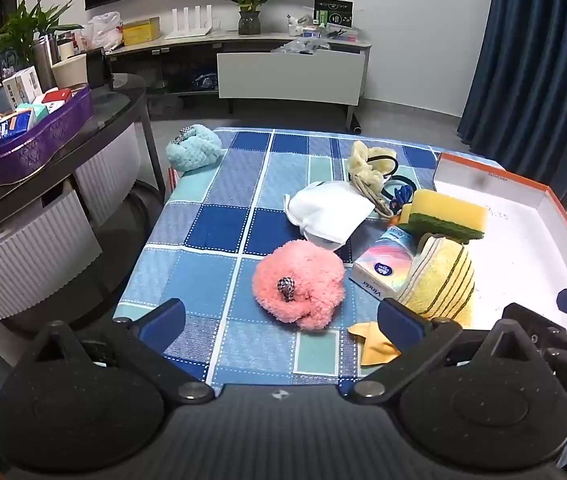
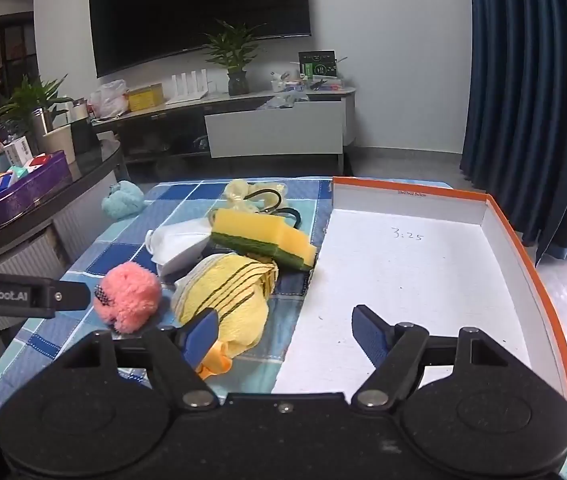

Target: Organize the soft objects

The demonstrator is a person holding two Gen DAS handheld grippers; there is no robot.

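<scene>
Hovering over the near edge of the checked blue cloth (image 1: 219, 216), the left gripper (image 1: 281, 320) has its jaws spread wide and grips nothing; the one pink fluffy scrunchie (image 1: 298, 282) lies between and just beyond the two blue pads, at 12 o'clock from it, not touched. The right gripper (image 2: 285, 334) is likewise spread wide and empty: its left pad hangs over the near end of the single yellow striped towel (image 2: 225, 294), though contact cannot be told, and its right pad sits above the white floor of the one orange-rimmed box (image 2: 415, 272), which holds nothing but a handwritten "3:25". In the left wrist view, counting outward from the pink scrunchie: one white face mask (image 1: 329, 212) at 12 o'clock, touching its far edge; one tissue pack (image 1: 383, 268) at 3 o'clock, with the towel leaning on its right side; one yellow-and-green sponge (image 1: 449, 214) at 2 o'clock, resting across the pile by the box wall; one cream scrunchie (image 1: 367, 164) and one blue hair tie (image 1: 403, 192) beyond the mask, with black elastic loops whose number cannot be told. One pale blue fluffy scrunchie (image 1: 193, 146) sits alone at 11 o'clock on the far left corner of the cloth, well apart from the rest. One orange-yellow cloth scrap (image 1: 375, 340) lies at 5 o'clock, beside the left gripper's right pad.
</scene>
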